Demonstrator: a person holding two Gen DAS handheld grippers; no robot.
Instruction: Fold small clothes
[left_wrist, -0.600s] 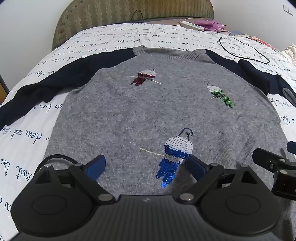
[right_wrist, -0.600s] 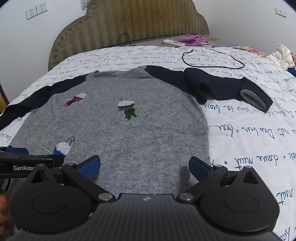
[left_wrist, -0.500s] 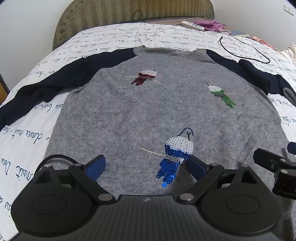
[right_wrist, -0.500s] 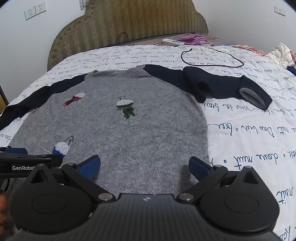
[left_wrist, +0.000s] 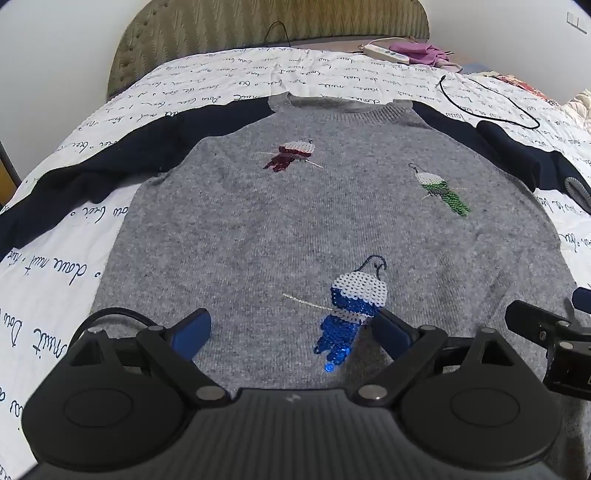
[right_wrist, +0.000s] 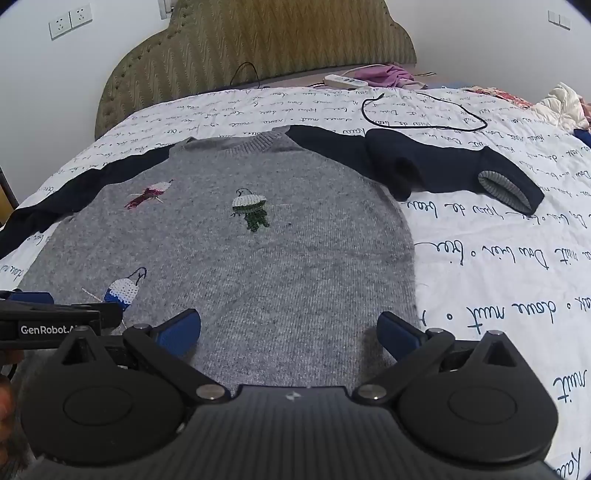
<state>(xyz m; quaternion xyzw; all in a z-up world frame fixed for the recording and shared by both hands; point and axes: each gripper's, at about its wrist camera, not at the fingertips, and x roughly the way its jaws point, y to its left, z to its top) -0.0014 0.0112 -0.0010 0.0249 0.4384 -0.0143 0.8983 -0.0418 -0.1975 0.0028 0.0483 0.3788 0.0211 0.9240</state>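
Observation:
A small grey sweater (left_wrist: 295, 221) with navy sleeves and three sequin birds lies flat, front up, on the bed; it also shows in the right wrist view (right_wrist: 288, 258). Its left sleeve (left_wrist: 92, 162) stretches out sideways. Its right sleeve (right_wrist: 454, 166) is bunched, cuff showing. My left gripper (left_wrist: 293, 330) is open and empty, low over the hem near the blue bird (left_wrist: 351, 310). My right gripper (right_wrist: 290, 332) is open and empty over the hem's right part. Each gripper shows at the edge of the other's view.
The bed has a white quilt with script writing (right_wrist: 517, 277). A black cable (right_wrist: 424, 110) loops on it beyond the right sleeve. A white power strip (right_wrist: 345, 81), purple cloth (right_wrist: 391, 75) and loose clothes (right_wrist: 565, 99) lie at the far right. An olive headboard (right_wrist: 258, 48) stands behind.
Both grippers have edged slightly forward over the hem. Both stay open. The sweater has not moved.

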